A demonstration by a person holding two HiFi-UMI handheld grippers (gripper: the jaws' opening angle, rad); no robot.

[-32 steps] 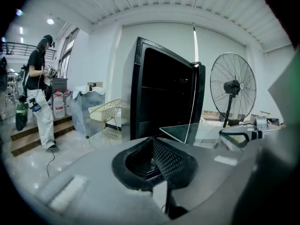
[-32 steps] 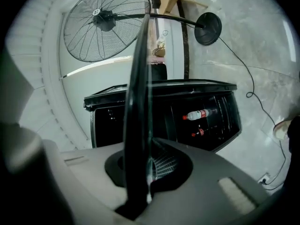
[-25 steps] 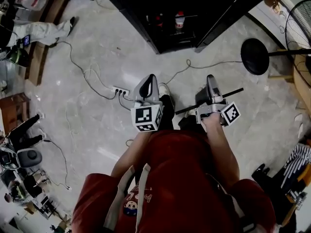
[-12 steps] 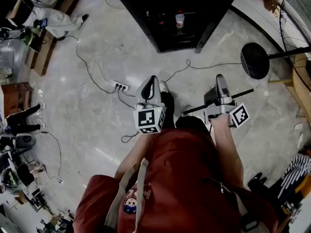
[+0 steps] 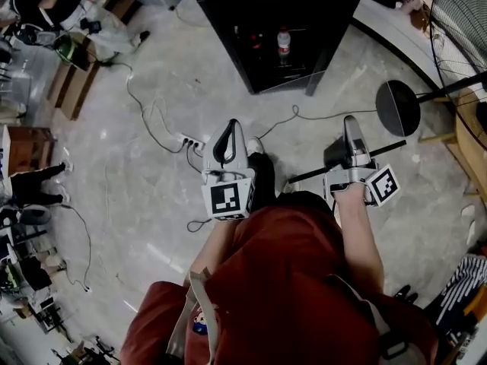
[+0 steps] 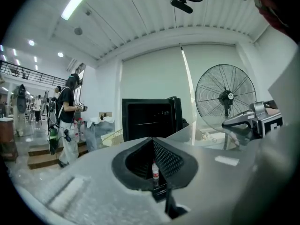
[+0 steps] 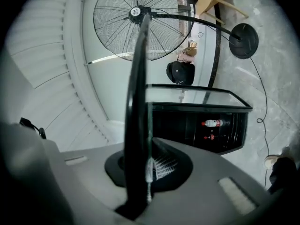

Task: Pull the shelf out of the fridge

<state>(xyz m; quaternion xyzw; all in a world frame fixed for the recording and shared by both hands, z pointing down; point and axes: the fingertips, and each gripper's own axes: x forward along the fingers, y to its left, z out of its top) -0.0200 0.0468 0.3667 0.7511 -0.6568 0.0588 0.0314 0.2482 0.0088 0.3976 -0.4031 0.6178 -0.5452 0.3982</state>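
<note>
Currently the shelf [image 5: 308, 174] is out of the fridge [image 5: 304, 59] and off the floor [image 5: 137, 188], carried in front of the person and well apart from the cabinet. In the head view it shows edge-on as a thin dark bar running from beside the person's knee, across the right gripper [image 5: 351, 128], toward the fan base [image 5: 399, 106]. The right gripper view shows this gripper's jaws clamped on the shelf's black rim [image 7: 138, 102], which runs from between the pads to the top of the frame, with a thin pale strip along its side. The left gripper [image 5: 230, 131] is held beside the right one and does not touch the shelf. Its jaws are pressed together at the tips with nothing between them, as the left gripper view confirms [image 6: 152, 139]. The fridge is black, stands on the floor with its door open, and holds a bottle [image 5: 284, 44] with a red label on a lower level. A pedestal fan [image 7: 140, 18] stands to the right of the fridge. A power strip [image 5: 190, 141] with trailing cables lies on the floor just beyond the left gripper. A person [image 6: 70, 111] stands in the background to the left of the fridge.
</note>
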